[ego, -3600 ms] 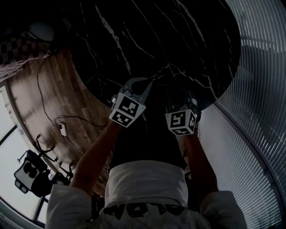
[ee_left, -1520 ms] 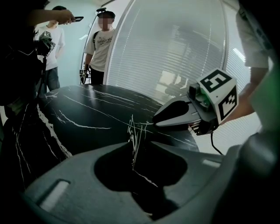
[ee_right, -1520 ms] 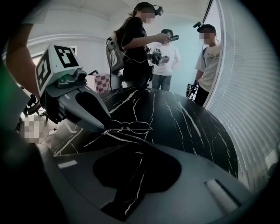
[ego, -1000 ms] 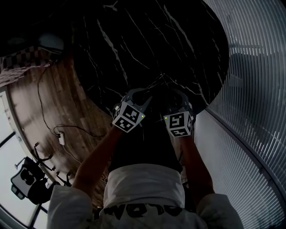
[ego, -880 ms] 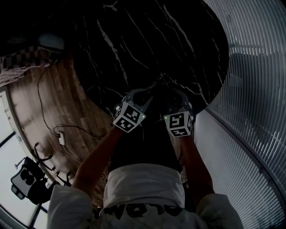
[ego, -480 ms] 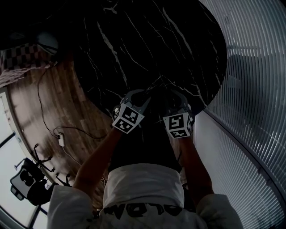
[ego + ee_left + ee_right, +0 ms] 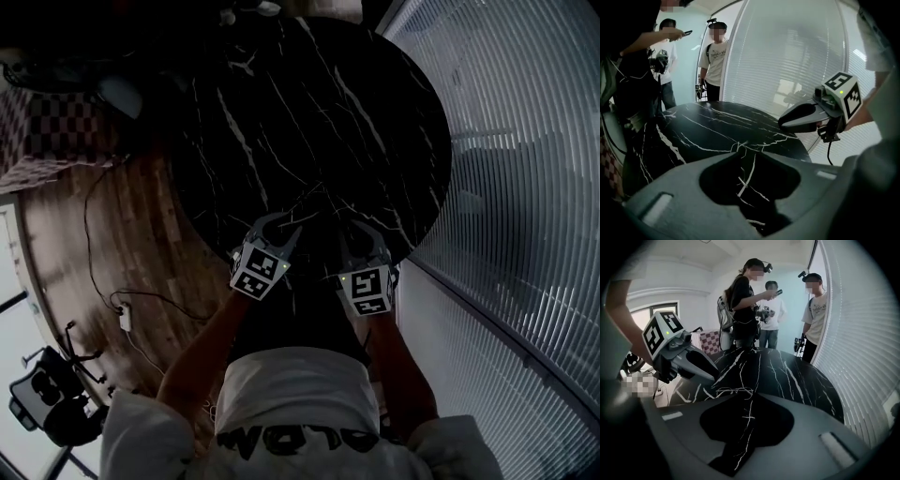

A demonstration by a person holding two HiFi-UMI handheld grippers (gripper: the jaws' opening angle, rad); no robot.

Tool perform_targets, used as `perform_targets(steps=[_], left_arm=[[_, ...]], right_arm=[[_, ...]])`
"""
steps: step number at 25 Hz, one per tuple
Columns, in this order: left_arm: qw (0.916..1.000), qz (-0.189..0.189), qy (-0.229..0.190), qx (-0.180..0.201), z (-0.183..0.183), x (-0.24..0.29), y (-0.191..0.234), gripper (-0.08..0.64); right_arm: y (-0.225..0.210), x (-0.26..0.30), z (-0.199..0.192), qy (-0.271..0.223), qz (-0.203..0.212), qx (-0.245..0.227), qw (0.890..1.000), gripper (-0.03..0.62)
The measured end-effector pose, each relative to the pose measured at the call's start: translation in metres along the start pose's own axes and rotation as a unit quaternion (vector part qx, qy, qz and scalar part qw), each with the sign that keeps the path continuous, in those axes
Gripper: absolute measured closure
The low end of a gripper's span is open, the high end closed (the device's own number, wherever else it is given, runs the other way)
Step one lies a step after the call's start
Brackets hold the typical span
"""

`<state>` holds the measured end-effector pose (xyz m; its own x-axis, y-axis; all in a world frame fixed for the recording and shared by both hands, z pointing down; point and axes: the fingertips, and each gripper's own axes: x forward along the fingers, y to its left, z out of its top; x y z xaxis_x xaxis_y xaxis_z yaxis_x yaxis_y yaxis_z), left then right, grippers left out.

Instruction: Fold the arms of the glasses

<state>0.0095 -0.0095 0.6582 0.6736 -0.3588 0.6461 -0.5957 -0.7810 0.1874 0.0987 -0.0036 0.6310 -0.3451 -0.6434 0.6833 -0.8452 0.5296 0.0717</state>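
Note:
A thin wire-framed pair of glasses (image 7: 733, 391) lies on the black marble round table (image 7: 309, 103), close to its near edge. It also shows faintly in the head view (image 7: 307, 200) and in the left gripper view (image 7: 739, 145). My left gripper (image 7: 744, 153) is shut and empty, with its tips just short of the glasses. My right gripper (image 7: 749, 394) is also shut and empty, and the glasses lie right past its tips. In the head view both hover side by side, left gripper (image 7: 292, 221) and right gripper (image 7: 349, 232).
Three people stand at the table's far side, one (image 7: 743, 305) looking at a phone, another (image 7: 715, 61) by the blinds. A slatted glass wall (image 7: 525, 187) curves along the right. Wooden floor with a cable (image 7: 122, 305) lies to the left.
The head view has tilted, so more of the table's far side shows. Both grippers have stayed shut and close together over the near edge by the glasses.

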Motion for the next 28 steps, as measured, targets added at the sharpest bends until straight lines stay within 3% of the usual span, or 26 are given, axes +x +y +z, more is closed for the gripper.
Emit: perform_targets(steps=[4, 10, 19, 24, 28], left_arm=[[0.9994, 0.006, -0.033, -0.009, 0.037, -0.041, -0.016, 0.460], [0.9926, 0.016, -0.118, -0.024, 0.119, -0.107, -0.036, 0.462], [0.9674, 0.003, -0.252, -0.025, 0.235, -0.198, -0.072, 0.462], [0.9525, -0.003, -0.302, -0.040, 0.268, -0.234, -0.091, 0.487], [0.9476, -0.011, -0.317, -0.033, 0.278, -0.252, -0.109, 0.494]], right_arm=[[0.004, -0.037, 0.034, -0.034, 0.007, 0.029, 0.999, 0.538], [-0.001, -0.100, 0.107, -0.110, 0.013, 0.065, 0.992, 0.545], [-0.003, -0.198, 0.212, -0.226, 0.019, 0.090, 0.970, 0.554], [0.009, -0.240, 0.260, -0.276, 0.026, 0.077, 0.958, 0.574], [0.020, -0.257, 0.275, -0.291, 0.034, 0.079, 0.953, 0.584]])
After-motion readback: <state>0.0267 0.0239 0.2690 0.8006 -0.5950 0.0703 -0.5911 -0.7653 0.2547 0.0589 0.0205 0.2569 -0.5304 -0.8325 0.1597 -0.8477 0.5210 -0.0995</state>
